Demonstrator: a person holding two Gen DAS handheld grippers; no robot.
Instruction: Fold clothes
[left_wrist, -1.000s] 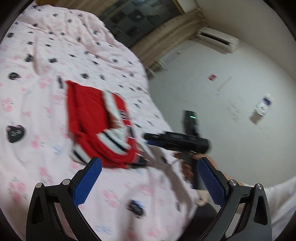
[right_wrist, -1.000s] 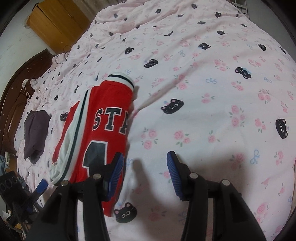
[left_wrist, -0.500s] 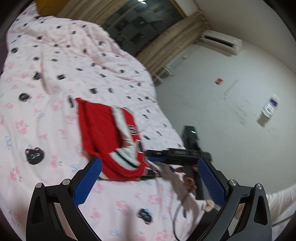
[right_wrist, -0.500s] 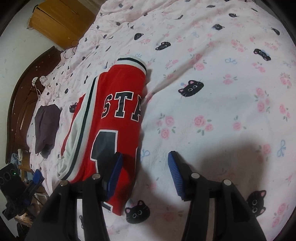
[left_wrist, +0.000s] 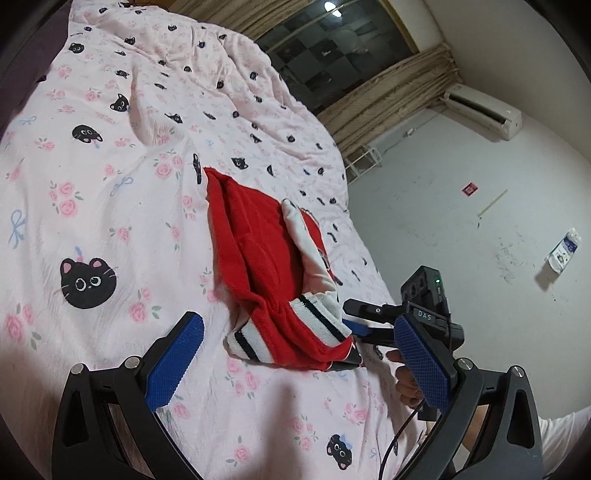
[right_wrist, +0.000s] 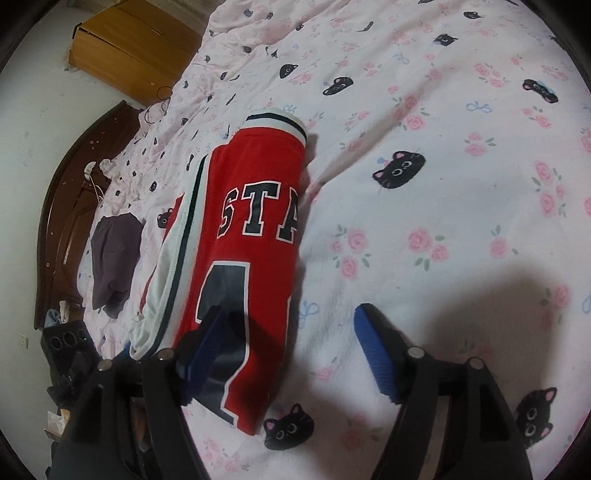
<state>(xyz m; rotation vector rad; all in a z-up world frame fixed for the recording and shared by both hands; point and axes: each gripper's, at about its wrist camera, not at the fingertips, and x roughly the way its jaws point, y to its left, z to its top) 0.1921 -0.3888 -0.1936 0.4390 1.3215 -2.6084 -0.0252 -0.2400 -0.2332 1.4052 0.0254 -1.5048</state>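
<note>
Red knit fabric with white and dark stripes: a varsity-style jersey (right_wrist: 255, 258) lies on a bed, already folded lengthwise into a long narrow strip, with the letters "STA" and part of a large number showing on top. The bedsheet (right_wrist: 461, 184) under it is pale pink, printed with roses and black cat faces.

The right tongs (right_wrist: 291, 354) are spread apart and empty, straddling the jersey's near end: one blue pad sits over the cloth, the other over bare sheet just beside its edge. The left tongs (left_wrist: 295, 365), also apart and empty, hover near the striped hem on the opposite side.

The work appears to be between folds. Judging by the layout, the next move calls for closing each pair of tongs on a corner of the near end, gathering all layers, and carrying it over to the far end.

A dark garment (right_wrist: 114, 258) lies well apart near the wooden headboard (right_wrist: 62, 221).
</note>
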